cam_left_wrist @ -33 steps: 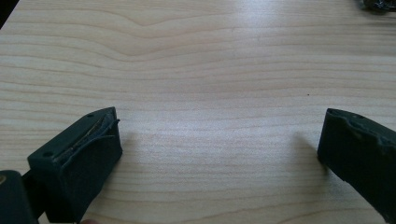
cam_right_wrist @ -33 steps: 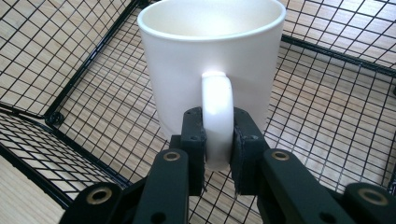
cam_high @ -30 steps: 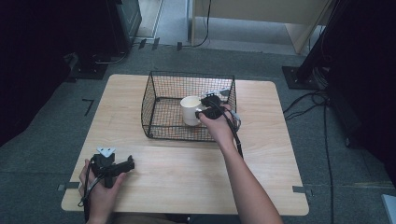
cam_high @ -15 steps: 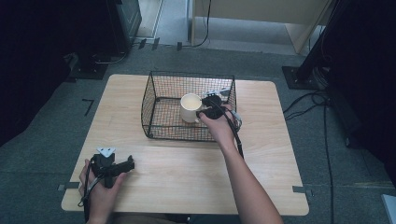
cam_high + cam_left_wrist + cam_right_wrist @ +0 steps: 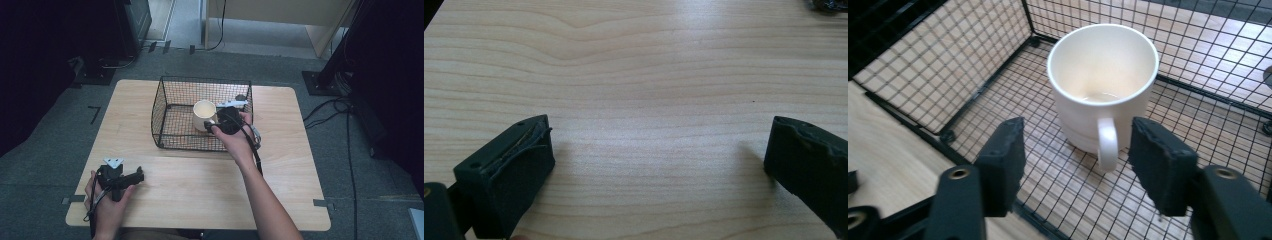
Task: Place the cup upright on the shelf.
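A cream mug (image 5: 204,115) (image 5: 1103,85) stands upright on the floor of a black wire basket (image 5: 165,117) (image 5: 948,75) at the middle back of the wooden table (image 5: 200,190). My right gripper (image 5: 214,125) (image 5: 1075,150) reaches into the basket from the near right. Its jaws are open, one on each side of the mug's handle (image 5: 1107,142), with a gap at both sides. My left gripper (image 5: 136,176) (image 5: 659,145) rests low at the table's front left corner, open, with bare wood (image 5: 649,60) between its jaws.
The basket's wire walls rise around the mug and close to the right gripper. A black cable (image 5: 257,155) trails from the right gripper along the forearm. Dark stands and cables (image 5: 345,110) sit on the grey floor around the table.
The mug has shifted slightly toward the back of the basket over the last second. The right hand has barely moved. The left gripper has stayed still.
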`<state>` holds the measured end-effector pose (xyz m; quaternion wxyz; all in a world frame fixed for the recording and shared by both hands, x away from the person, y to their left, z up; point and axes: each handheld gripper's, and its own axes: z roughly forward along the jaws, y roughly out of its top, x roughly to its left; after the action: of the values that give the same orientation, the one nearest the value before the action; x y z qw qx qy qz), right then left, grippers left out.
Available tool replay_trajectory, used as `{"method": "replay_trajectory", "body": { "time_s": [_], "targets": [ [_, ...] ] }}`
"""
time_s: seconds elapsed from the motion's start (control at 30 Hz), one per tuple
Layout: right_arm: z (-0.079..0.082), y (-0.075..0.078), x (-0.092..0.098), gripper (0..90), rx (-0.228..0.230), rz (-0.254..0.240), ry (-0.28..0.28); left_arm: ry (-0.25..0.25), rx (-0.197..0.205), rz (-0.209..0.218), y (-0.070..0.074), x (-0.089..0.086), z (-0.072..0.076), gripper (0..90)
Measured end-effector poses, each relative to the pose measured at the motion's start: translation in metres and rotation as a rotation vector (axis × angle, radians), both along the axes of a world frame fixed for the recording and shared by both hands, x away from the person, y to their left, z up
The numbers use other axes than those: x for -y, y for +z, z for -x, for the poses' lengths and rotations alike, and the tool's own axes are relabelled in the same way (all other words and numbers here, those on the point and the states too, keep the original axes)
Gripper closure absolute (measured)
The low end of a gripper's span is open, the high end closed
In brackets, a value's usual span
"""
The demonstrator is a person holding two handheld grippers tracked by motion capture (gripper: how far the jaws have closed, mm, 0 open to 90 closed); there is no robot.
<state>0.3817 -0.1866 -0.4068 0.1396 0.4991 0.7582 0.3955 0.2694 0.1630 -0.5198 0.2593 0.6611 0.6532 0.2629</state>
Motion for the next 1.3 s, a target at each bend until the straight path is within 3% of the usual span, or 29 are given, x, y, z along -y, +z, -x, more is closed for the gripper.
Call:
{"method": "replay_trajectory", "body": {
  "time_s": [0.27, 0.8, 1.3],
  "targets": [
    [0.028, 0.004, 0.012, 22.2, 0.046, -0.026, 0.027, 0.001, 0.001, 0.001, 0.0, 0.0, 0.0, 0.0],
    [0.079, -0.004, 0.047, 21.6, 0.109, -0.03, 0.026, 0.001, 0.002, 0.001, 0.0, 0.0, 0.0, 0.0],
    [0.11, -0.022, 0.098, 21.4, 0.137, -0.017, -0.061, -0.001, -0.001, -0.001, 0.0, 0.0, 0.0, 0.0]
  ]
}}
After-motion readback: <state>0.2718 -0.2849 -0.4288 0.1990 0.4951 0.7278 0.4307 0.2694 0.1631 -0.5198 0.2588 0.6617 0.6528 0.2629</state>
